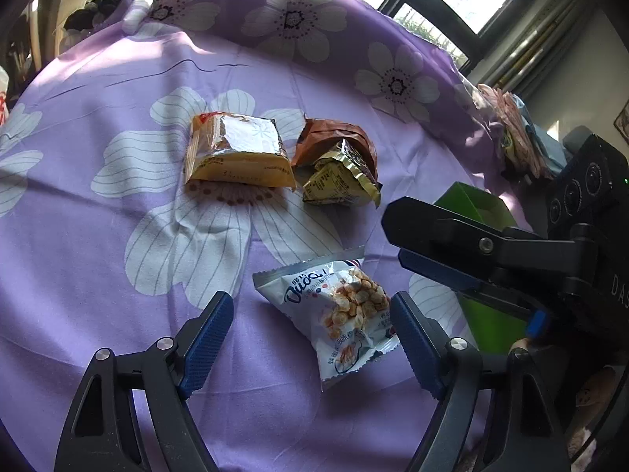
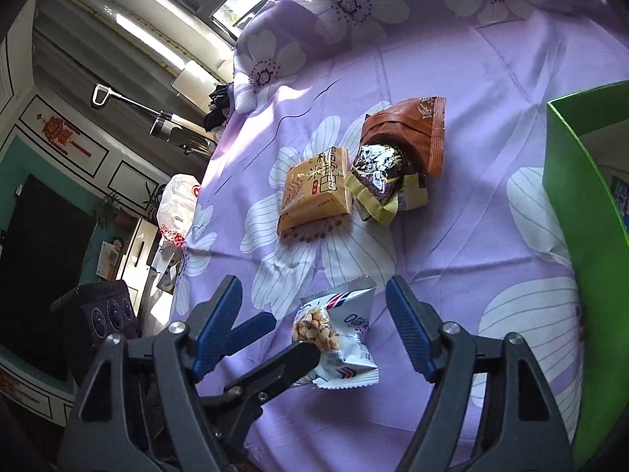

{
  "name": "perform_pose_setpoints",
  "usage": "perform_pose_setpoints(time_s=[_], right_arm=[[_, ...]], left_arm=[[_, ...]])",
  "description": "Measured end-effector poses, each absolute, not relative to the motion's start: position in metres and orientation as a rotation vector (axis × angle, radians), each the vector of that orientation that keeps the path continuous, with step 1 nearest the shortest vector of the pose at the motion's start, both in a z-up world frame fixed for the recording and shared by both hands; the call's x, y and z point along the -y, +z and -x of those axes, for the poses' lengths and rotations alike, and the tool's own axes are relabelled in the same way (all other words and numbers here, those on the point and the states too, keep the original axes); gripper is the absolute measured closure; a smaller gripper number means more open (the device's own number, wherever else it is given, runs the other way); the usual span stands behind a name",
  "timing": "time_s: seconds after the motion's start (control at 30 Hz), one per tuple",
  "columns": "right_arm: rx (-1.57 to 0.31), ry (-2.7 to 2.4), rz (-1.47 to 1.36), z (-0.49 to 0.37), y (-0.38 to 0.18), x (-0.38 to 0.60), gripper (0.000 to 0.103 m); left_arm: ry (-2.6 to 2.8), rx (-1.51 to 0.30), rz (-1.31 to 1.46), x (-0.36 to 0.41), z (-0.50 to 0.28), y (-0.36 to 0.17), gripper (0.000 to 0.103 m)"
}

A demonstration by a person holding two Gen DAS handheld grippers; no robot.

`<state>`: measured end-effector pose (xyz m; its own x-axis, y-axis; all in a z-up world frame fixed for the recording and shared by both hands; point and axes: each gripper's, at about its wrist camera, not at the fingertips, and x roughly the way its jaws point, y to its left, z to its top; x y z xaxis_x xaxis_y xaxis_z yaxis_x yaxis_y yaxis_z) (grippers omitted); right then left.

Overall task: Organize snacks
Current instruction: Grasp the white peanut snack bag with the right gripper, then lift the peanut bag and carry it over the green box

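Your left gripper [image 1: 312, 334] stands open around the white snack bag [image 1: 346, 314], which lies flat on the purple flowered cloth [image 1: 118, 236]; whether the right-hand pad touches the bag, you cannot tell. Your right gripper [image 2: 314, 326] is open too and holds nothing, the same bag lying between its fingers. Beyond sit a yellow packet [image 1: 236, 153], a brown packet [image 1: 338, 137] and a gold-foil packet [image 1: 340, 181], close together. The green box [image 2: 582, 236] stands to the right. Only the right wrist view shows the printed top of the yellow packet.
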<state>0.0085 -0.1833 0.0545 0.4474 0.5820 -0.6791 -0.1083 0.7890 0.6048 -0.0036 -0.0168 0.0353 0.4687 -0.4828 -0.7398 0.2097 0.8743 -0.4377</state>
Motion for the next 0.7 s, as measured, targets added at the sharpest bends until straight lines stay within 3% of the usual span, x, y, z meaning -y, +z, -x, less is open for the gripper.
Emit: perform_pose_setpoints(time_s=[0.1,0.17,0.33,0.47,0.7], right_arm=[[-1.064,0.460,-0.527,-0.012,0.044,0.176,0.031],[-1.084,0.455,-0.524,-0.013,0.038,0.172,0.039],[-1.128,0.449,-0.476,-0.015,0.029,0.166,0.057],[-1.103,0.462,-0.446,-0.013,0.034,0.164,0.060],[-0.995,0.450,-0.373,-0.003,0.068,0.166,0.061]], left_arm=[[-0.467,-1.026,0.290,0.029,0.005,0.030,0.021],[-0.473,-1.044,0.289,0.033,0.004,0.025,0.021],[-0.493,-1.052,0.310,0.033,0.003,0.022,0.041],[-0.491,-1.042,0.322,0.031,0.005,0.022,0.049],[-0.513,-0.943,0.285,0.038,0.013,0.051,0.050]])
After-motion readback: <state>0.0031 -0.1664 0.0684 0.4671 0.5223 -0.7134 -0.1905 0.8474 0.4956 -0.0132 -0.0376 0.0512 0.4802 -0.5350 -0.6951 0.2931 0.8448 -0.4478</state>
